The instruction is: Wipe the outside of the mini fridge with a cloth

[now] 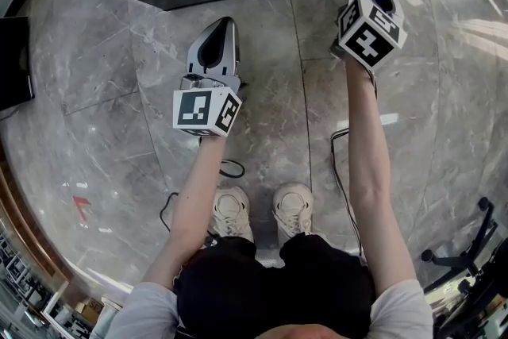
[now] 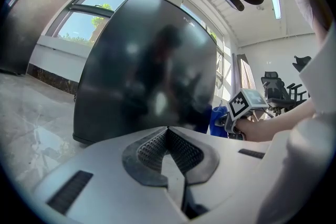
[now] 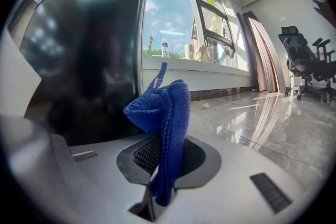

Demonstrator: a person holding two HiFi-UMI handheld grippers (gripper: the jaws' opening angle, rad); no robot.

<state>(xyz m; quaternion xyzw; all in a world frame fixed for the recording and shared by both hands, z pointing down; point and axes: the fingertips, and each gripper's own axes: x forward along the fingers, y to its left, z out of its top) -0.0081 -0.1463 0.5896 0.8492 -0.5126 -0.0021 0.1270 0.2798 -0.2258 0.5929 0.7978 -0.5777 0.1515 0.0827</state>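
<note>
Right fingers point(image 3: 137, 156) pinch blue cloth point(image 3: 167, 113).

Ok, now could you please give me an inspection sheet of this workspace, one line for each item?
Surface: glossy grey marble floor.
Job's things: black mini fridge standing on the floor; blue cloth held up near it.
Clutter: one small pale scrap on the floor.
Grippers: left gripper jaws together, empty; right gripper jaws clamped on the cloth.
Cables: black cables on the floor beside the person's shoes.
Surroundings: large window, office chair.
</note>
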